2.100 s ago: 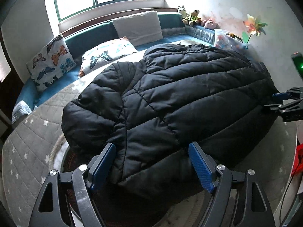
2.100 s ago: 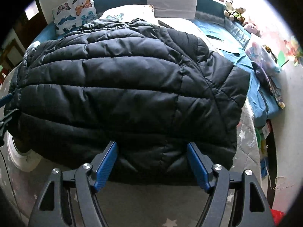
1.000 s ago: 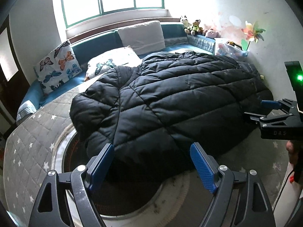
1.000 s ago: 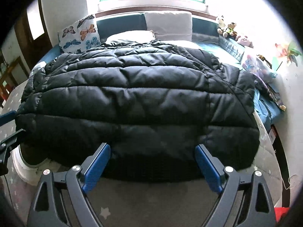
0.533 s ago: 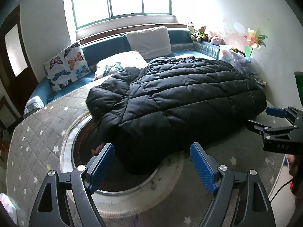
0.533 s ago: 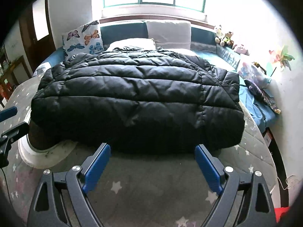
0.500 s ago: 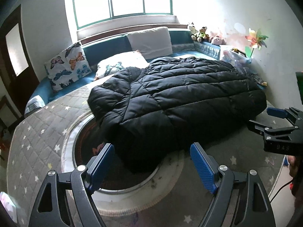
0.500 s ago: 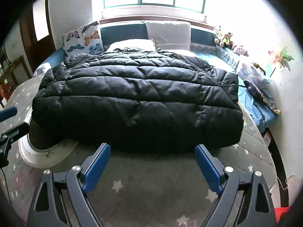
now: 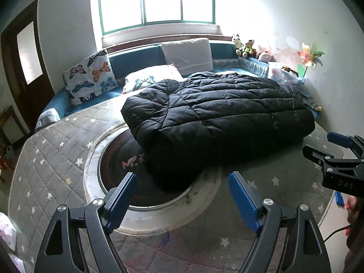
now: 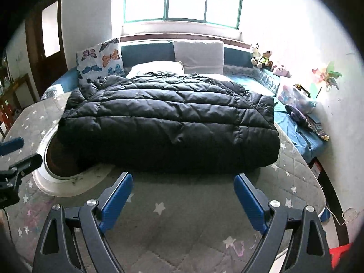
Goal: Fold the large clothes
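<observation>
Jacket: a black quilted puffer jacket (image 9: 218,116) is being shown folded into a thick slab across the middle of both frames, lying on the grey star-printed mat (image 9: 50,159); its lower left corner is overlapping the round dark rug (image 9: 127,166) with the white rim.

Left gripper: the left gripper (image 9: 182,198) is being held at the bottom centre of the left wrist view, its 2 blue pads (image 9: 242,202) spread wide, nothing being gripped, apart from the jacket's near edge. It is also being seen at the left edge of the right wrist view (image 10: 13,159).

Right gripper: the right gripper (image 10: 183,195) is being held at the bottom centre of its own view, jaws spread wide and empty, just short of the jacket's front edge (image 10: 182,168). It is also being seen at the right edge of the left wrist view (image 9: 327,145).

Background: 1 butterfly-print cushion (image 9: 91,77) is being seen in the upper left, 1 plain grey pillow (image 9: 186,53) in the upper centre under the window (image 9: 157,2), stuffed toys (image 9: 245,47) and a pinwheel (image 9: 309,56) in the upper right.
</observation>
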Motion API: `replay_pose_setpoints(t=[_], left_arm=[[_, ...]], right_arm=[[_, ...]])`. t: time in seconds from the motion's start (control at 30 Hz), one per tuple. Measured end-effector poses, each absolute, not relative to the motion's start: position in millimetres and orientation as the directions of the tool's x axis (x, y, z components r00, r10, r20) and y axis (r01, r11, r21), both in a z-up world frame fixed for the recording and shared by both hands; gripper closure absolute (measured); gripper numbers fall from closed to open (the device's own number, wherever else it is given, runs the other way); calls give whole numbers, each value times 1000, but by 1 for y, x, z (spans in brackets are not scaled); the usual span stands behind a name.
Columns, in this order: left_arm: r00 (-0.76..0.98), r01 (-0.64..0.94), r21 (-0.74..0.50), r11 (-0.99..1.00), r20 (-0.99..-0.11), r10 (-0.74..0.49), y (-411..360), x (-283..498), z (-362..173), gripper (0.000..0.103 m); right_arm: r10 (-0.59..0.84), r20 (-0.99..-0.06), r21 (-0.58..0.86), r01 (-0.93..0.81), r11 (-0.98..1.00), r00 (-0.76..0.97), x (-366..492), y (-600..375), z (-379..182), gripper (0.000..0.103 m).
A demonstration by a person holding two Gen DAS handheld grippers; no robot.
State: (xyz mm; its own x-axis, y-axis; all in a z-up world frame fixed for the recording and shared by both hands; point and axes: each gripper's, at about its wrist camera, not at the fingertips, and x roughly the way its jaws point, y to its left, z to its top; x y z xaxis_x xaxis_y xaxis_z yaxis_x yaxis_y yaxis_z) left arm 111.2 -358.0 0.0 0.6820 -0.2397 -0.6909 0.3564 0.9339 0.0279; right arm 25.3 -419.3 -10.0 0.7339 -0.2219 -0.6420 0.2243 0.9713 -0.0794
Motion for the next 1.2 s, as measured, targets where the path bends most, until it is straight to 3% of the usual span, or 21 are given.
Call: replay_pose_setpoints(t=[1.2], left_arm=[[678,383,26,923,-686,-262,-369,84,-2,15]], right_arm=[[-241,-622,-100,230,968,745,5,-408,-9,5]])
